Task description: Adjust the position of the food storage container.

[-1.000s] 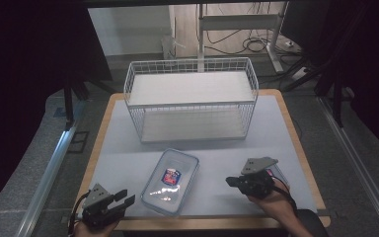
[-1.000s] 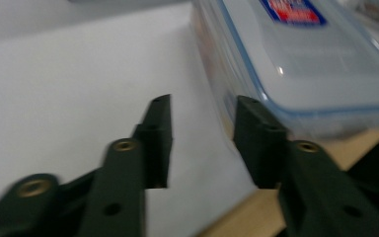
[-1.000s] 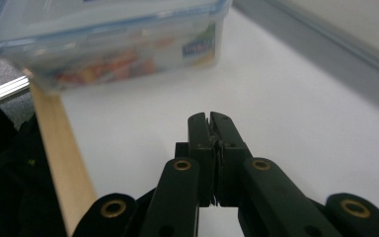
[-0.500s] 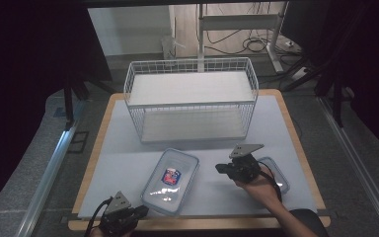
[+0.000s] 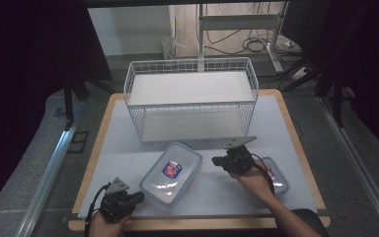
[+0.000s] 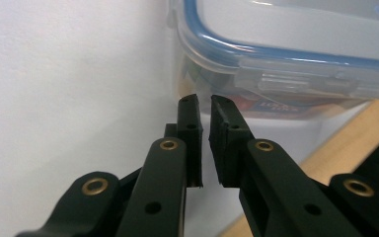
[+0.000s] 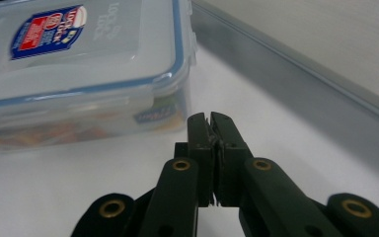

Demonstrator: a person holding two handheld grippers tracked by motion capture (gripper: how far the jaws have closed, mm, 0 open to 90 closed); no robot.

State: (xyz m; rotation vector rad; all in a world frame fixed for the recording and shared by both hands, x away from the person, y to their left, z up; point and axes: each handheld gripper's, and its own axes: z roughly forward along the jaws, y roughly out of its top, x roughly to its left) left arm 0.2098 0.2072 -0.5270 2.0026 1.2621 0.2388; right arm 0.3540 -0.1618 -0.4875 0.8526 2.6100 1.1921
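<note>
Big clip-lid container [image 5: 171, 173] sitting near-centre on the table [image 5: 128, 153], just in front of the wire basket [image 5: 191, 98]. Left gripper [image 5: 137, 197] almost pinched shut, holding nothing, after just closing. Right gripper [image 5: 216, 160] fully shut, empty. Looks like bracketing it from both ends for a push. Both nearer it than a second ago.

A clear box [image 5: 171, 173] with a blue-edged lid, red-and-blue label on top, lies flat and shut, slantwise, just before the wire basket [image 5: 191, 98].

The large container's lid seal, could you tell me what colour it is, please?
Blue, running round the clear lid of the large container; clearest in the right gripper view.
</note>
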